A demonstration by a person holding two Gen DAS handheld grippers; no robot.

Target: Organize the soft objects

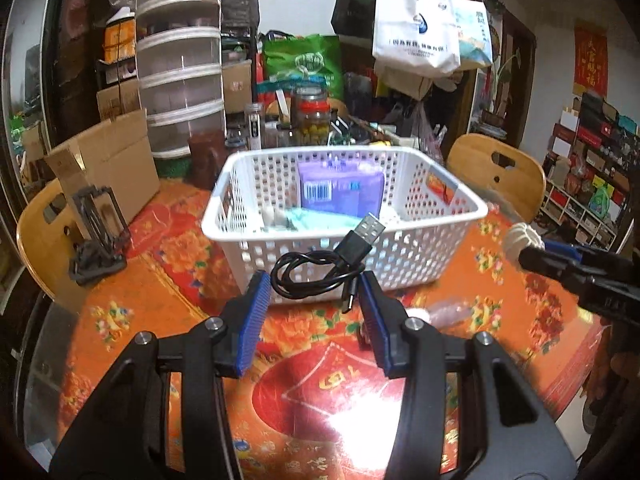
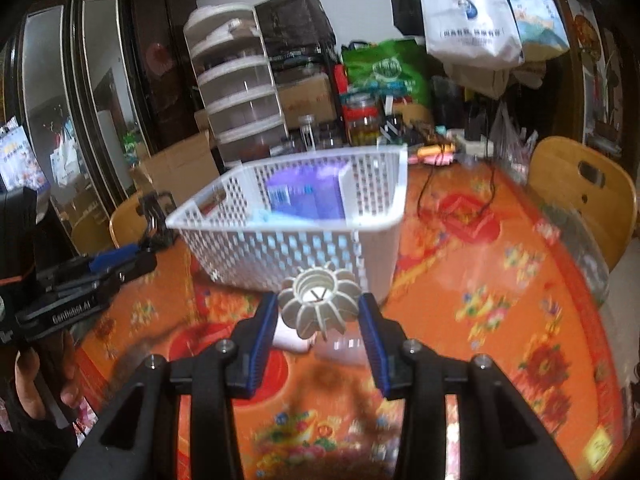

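Observation:
My left gripper (image 1: pixel 314 286) is shut on a coiled black USB cable (image 1: pixel 320 270) and holds it above the table, just in front of the white plastic basket (image 1: pixel 436 258). The cable's USB plug points up toward the basket. My right gripper (image 2: pixel 318 310) is shut on a white ribbed soft object (image 2: pixel 318 304), held in front of the basket (image 2: pixel 280 250). That object also shows in the left wrist view (image 1: pixel 520 240), right of the basket. The basket holds a purple packet (image 1: pixel 340 190) and some smaller items.
The round table (image 1: pixel 520 312) has an orange and red flowered cloth. A pale pink item (image 1: pixel 448 312) lies on it near the basket. A cardboard box (image 1: pixel 108 160), stacked clear drawers (image 1: pixel 180 64), jars and bags crowd the back. Wooden chairs (image 1: pixel 496 172) stand around.

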